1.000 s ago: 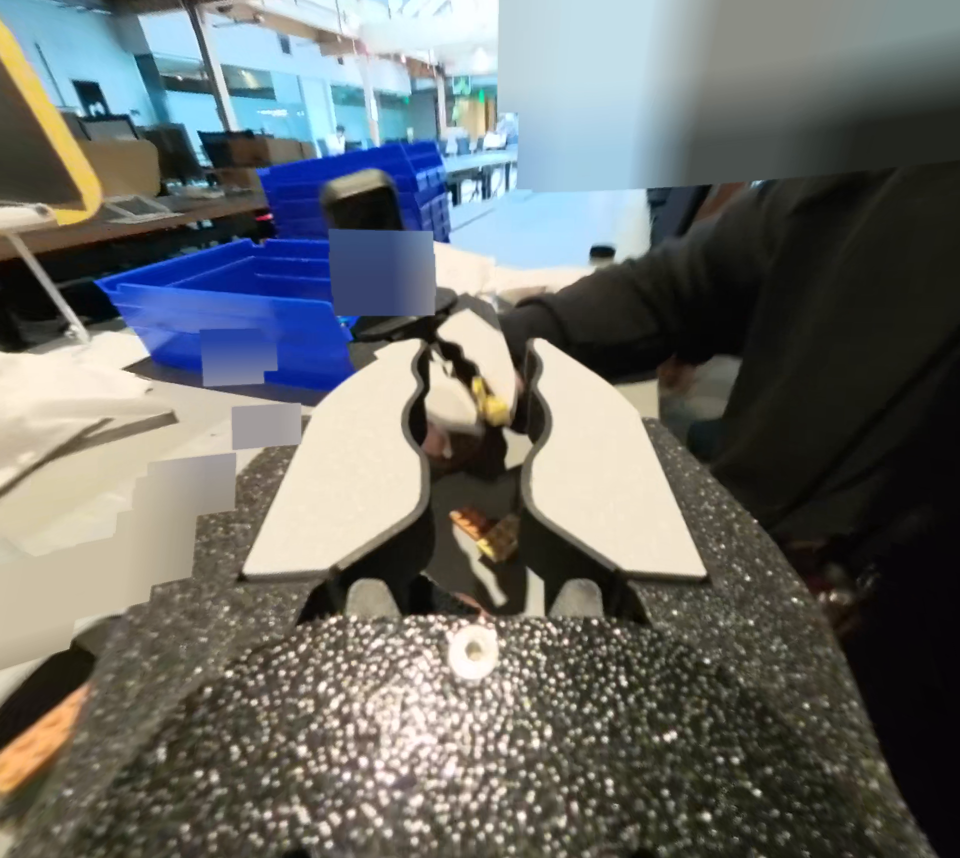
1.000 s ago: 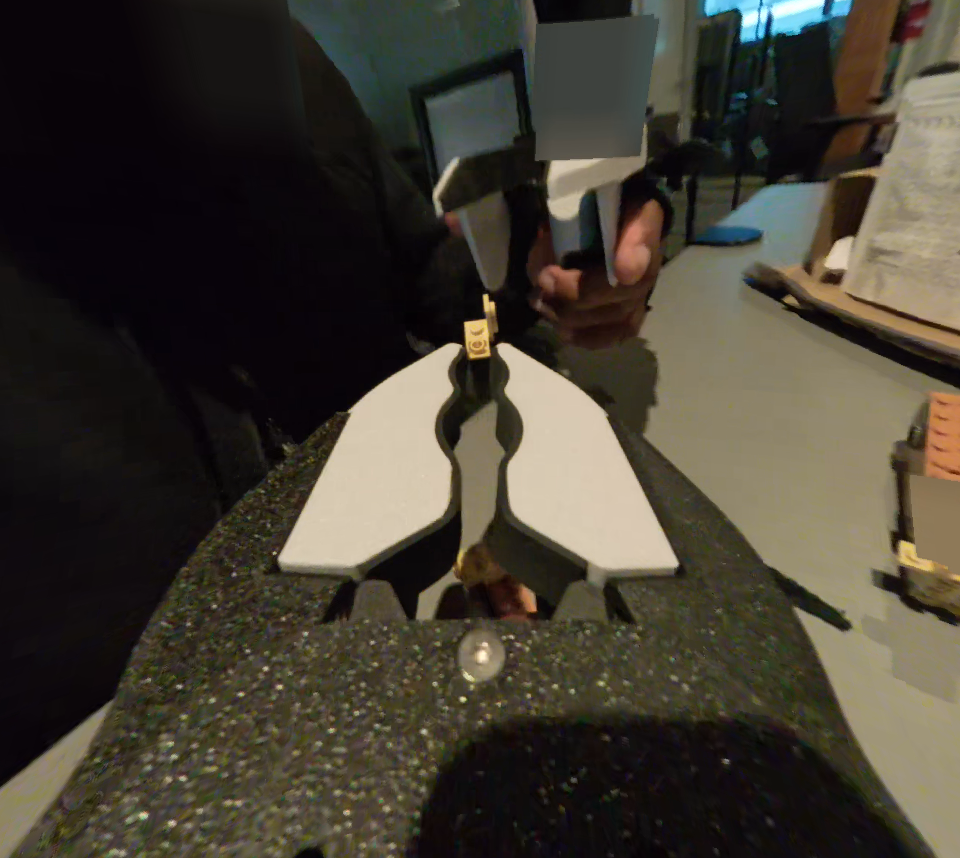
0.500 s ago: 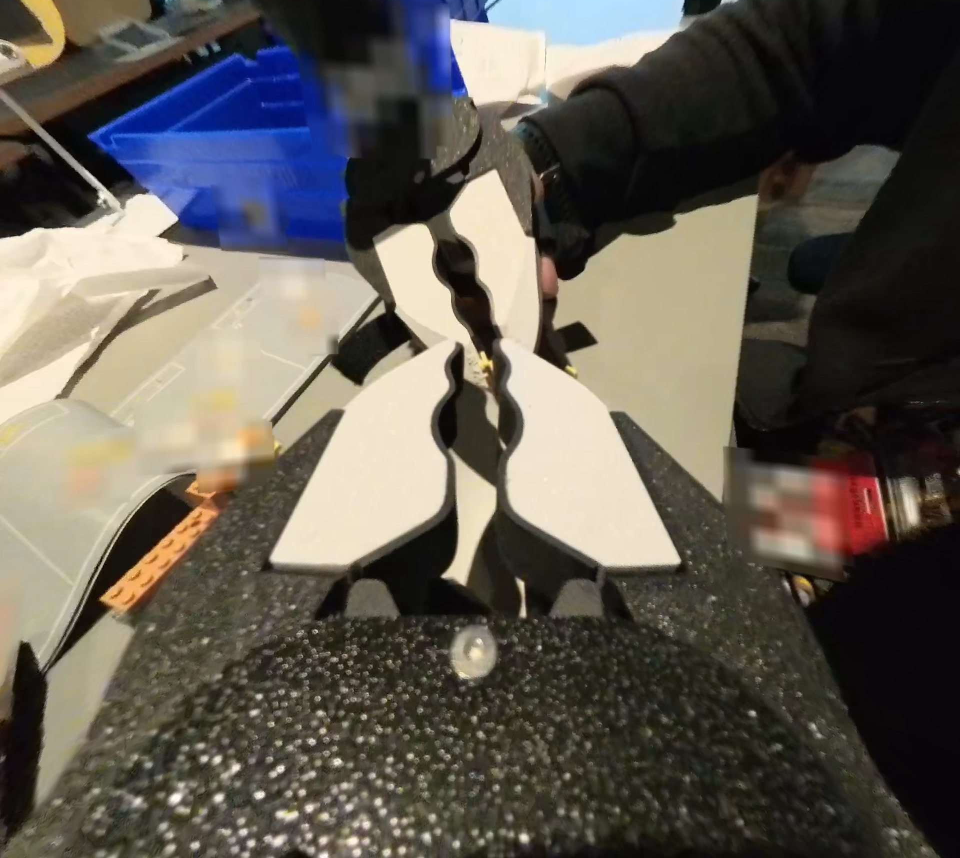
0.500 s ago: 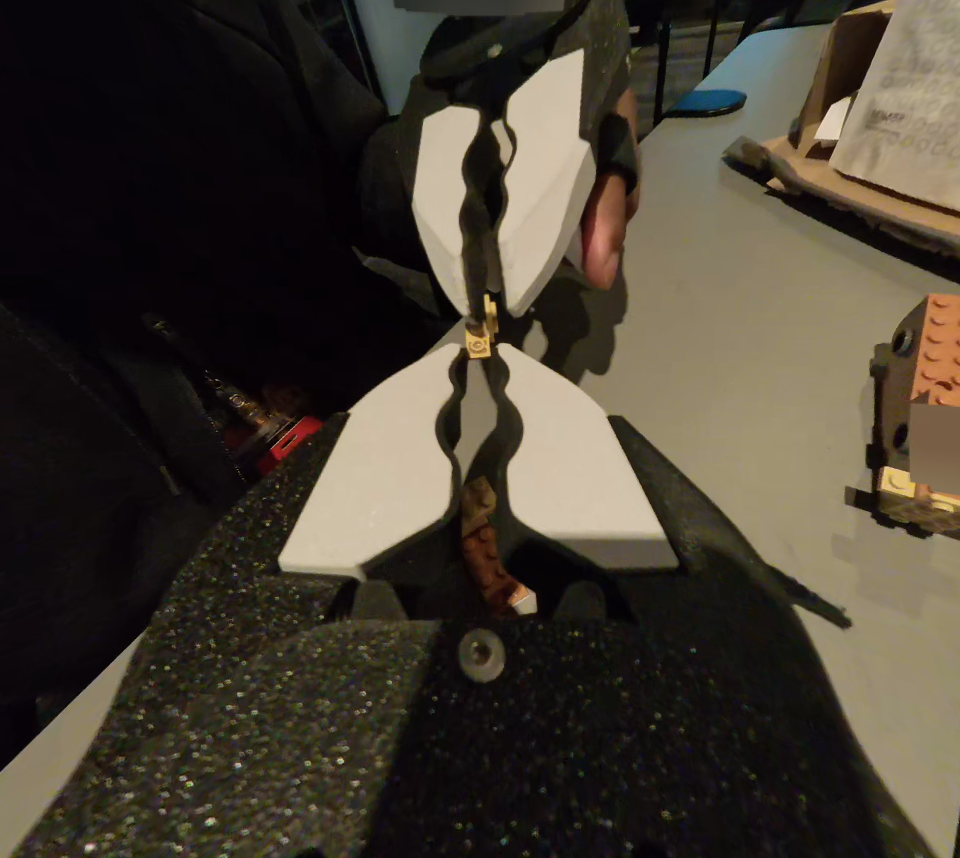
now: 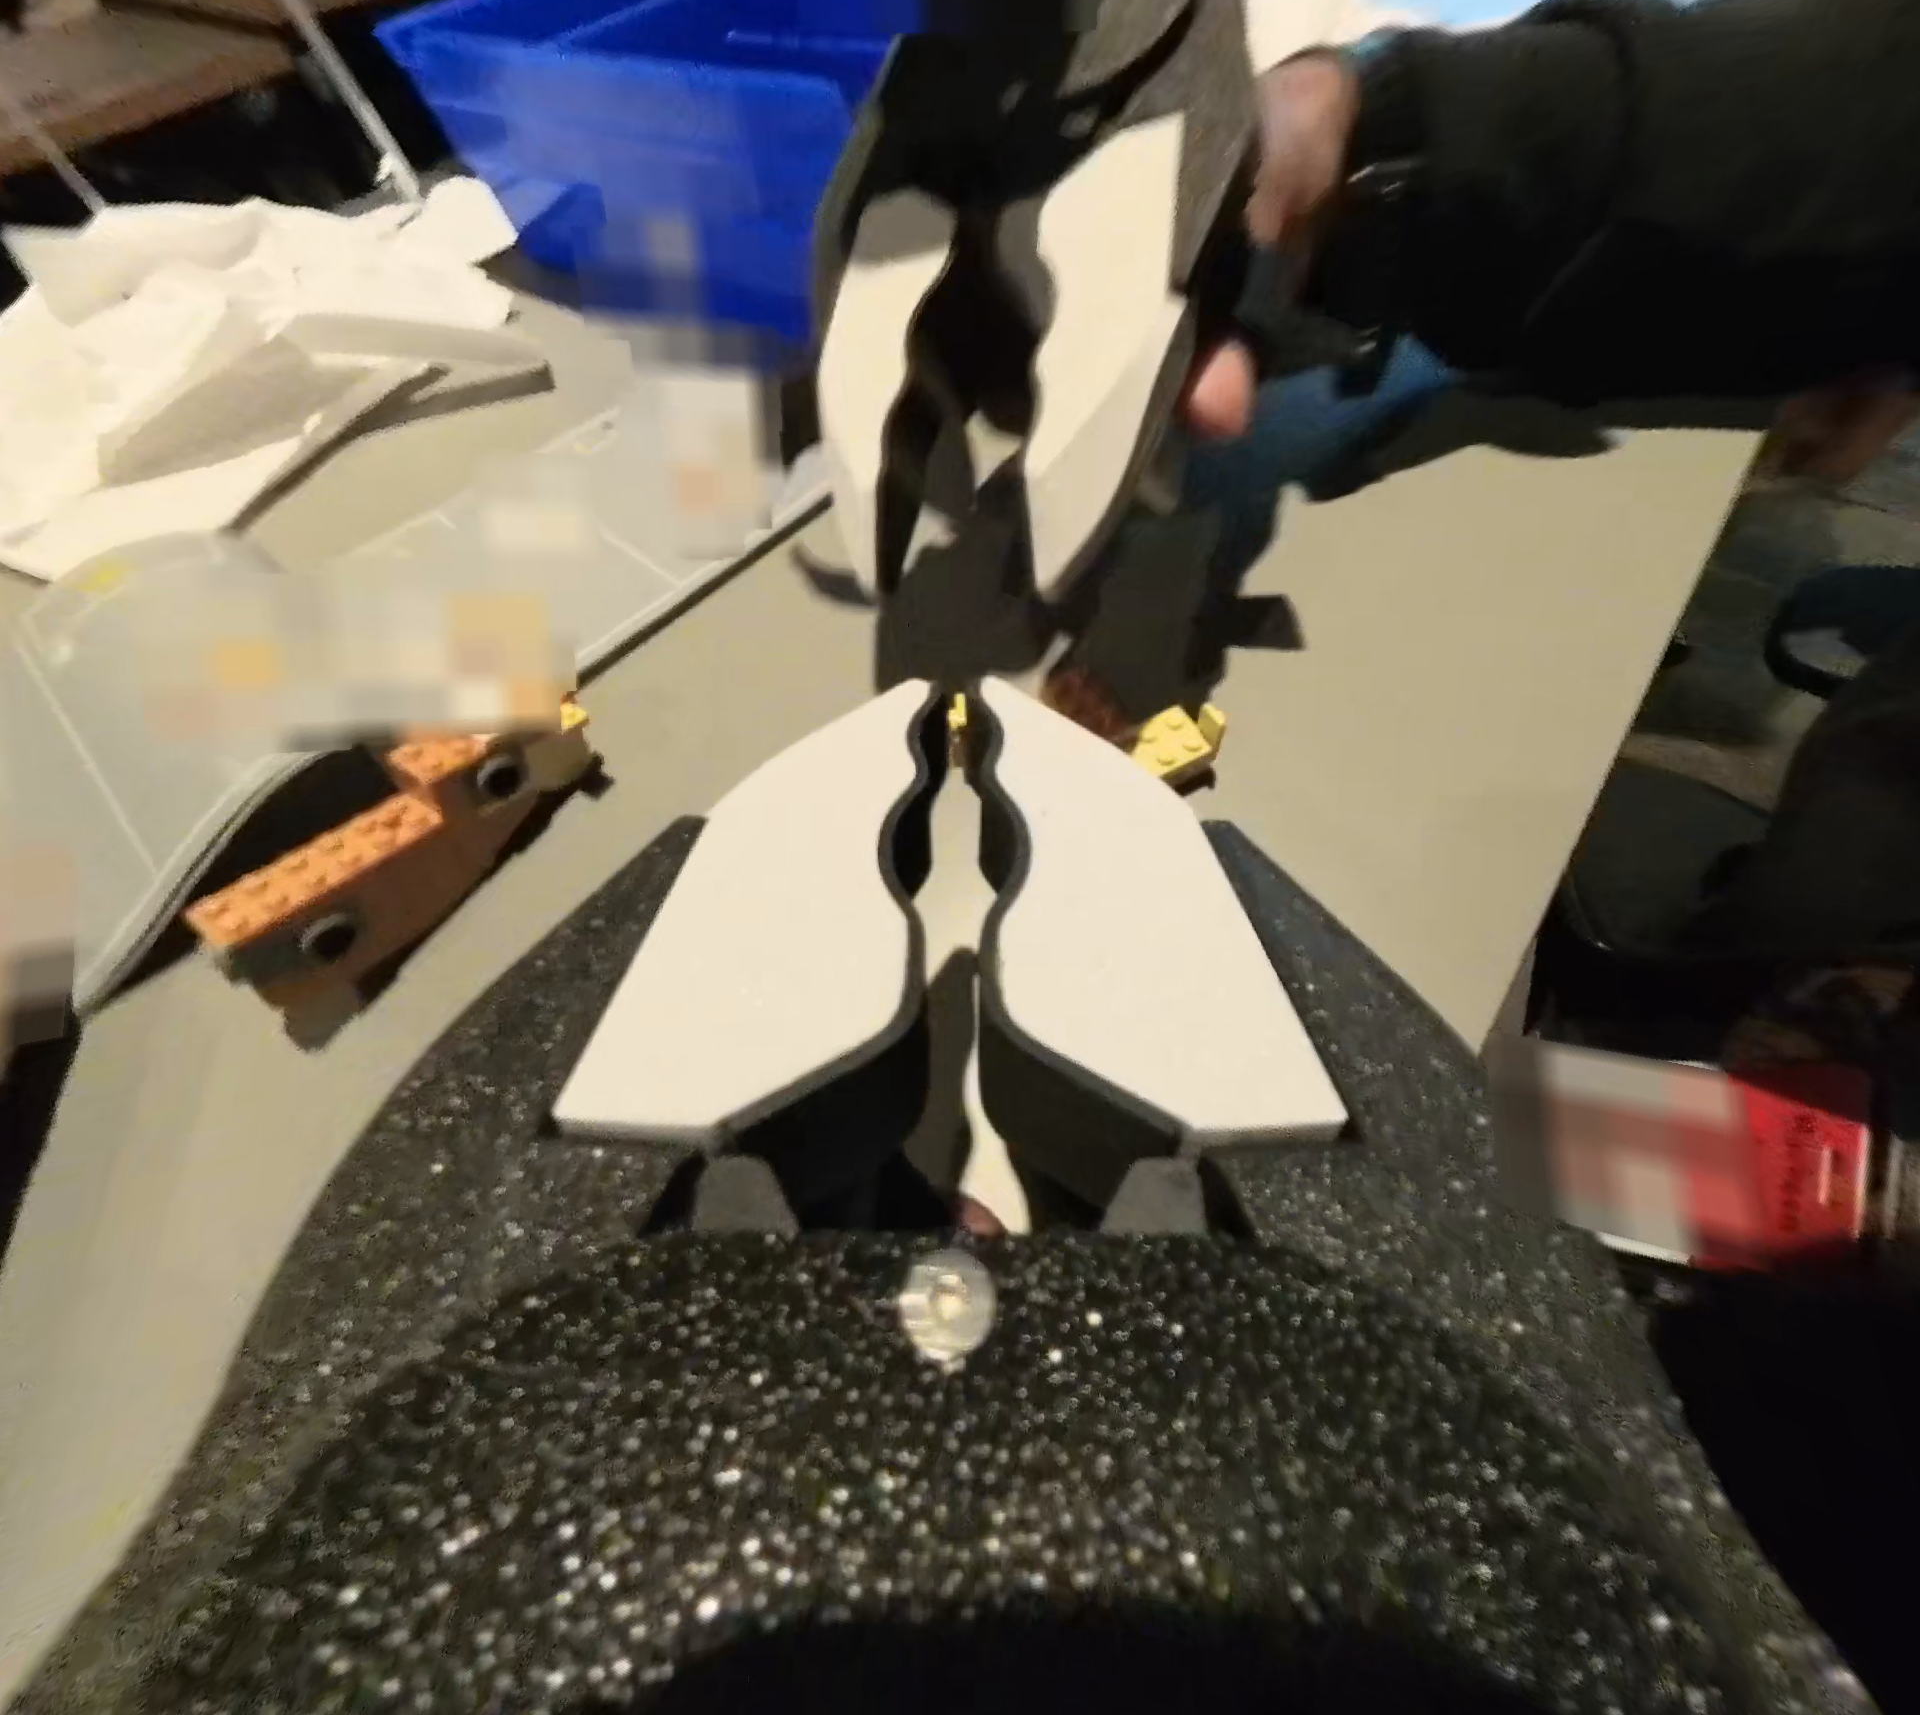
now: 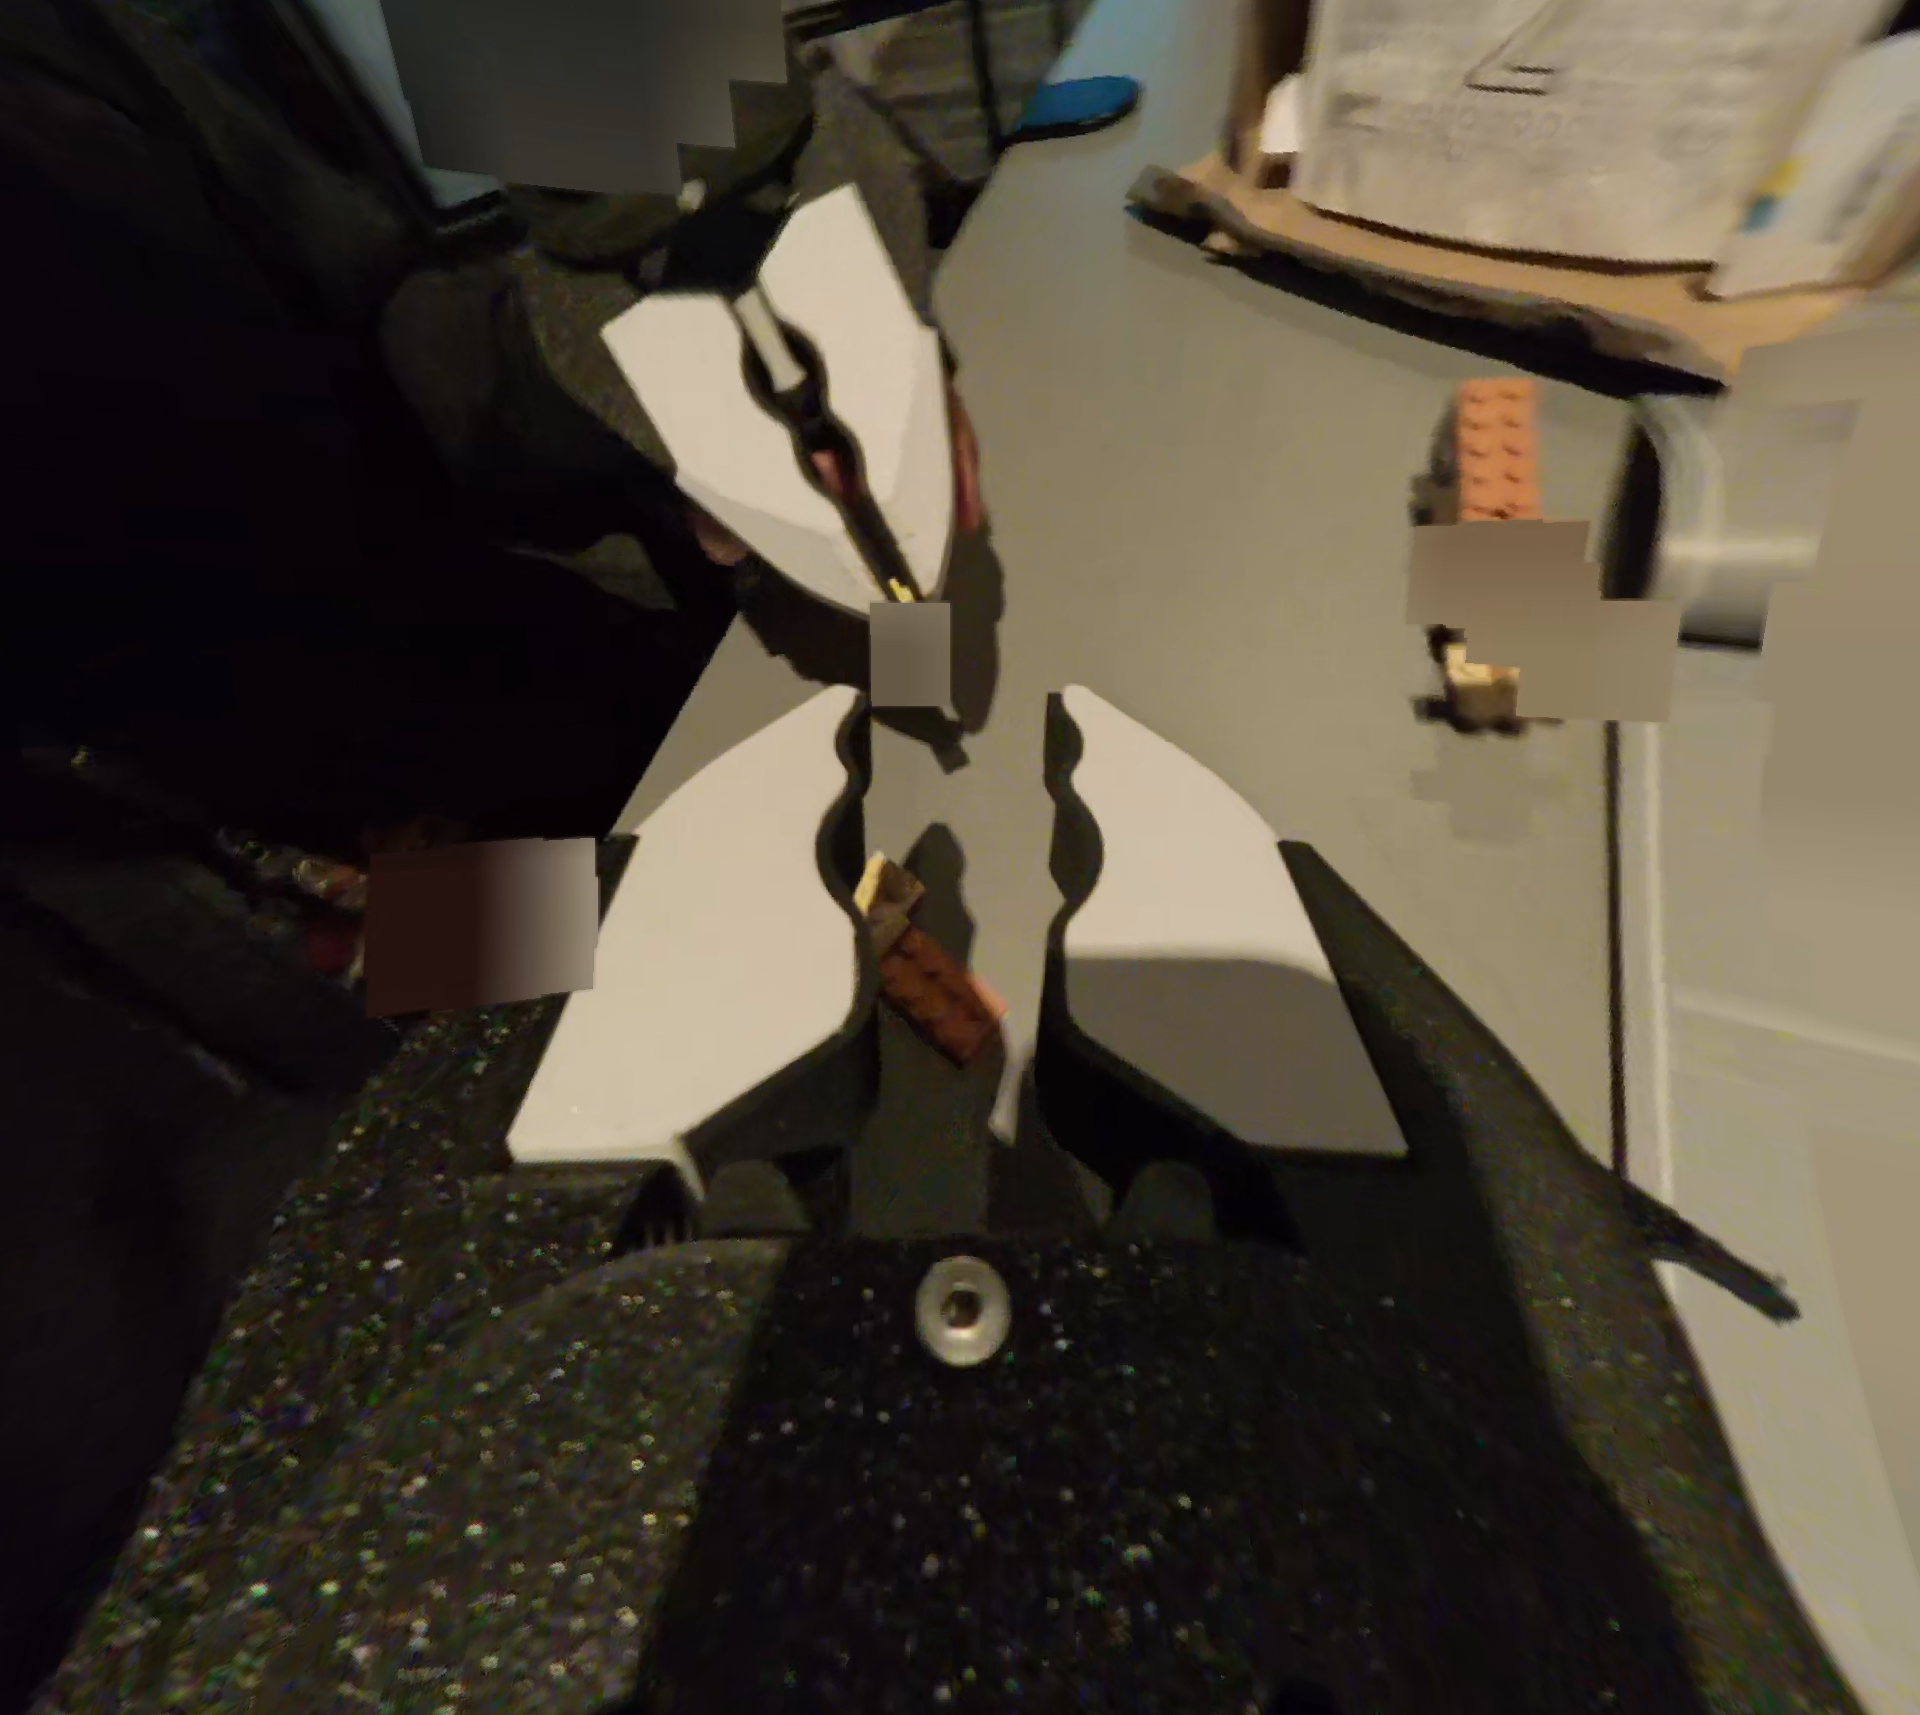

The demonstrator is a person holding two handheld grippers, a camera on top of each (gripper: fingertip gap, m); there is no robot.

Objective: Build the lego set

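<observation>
A: While the left gripper (image 5: 958, 709) points forward over the grey table (image 5: 1403, 730), what are its fingers doing?

B: They are drawn together, pinching a small yellow lego piece (image 5: 957, 718) at the very tips. In the right wrist view the same piece shows as a yellow speck at those tips, partly under a blur patch.

A: And the right gripper (image 6: 961, 709)?

B: Its fingers stand well apart with nothing between them. Seen from the left camera it hangs tips-down just beyond the left one, held by a hand (image 5: 1278, 211) in a dark sleeve. The two grippers face each other tip to tip, close together, not touching.

A: Where are the other bricks?

B: A brown lego plate (image 6: 935, 990) with a pale piece at one end lies flat on the table below the right gripper's spread fingers. A yellow plate (image 5: 1179, 735) lies just beside it. Off to the left's side sits an orange lego build (image 5: 364, 844) with dark round holes in its side, next to a curved clear sheet (image 5: 114, 730).

A: Any containers?

B: Blue bins (image 5: 623, 107) stacked at the back; I cannot tell what is in them. There is also a torn cardboard tray (image 6: 1455, 283) carrying a white paper bag (image 6: 1558, 3).

A: The room?

B: Crumpled white paper (image 5: 208, 335) lies on the table, with wooden shelving behind it.
</observation>
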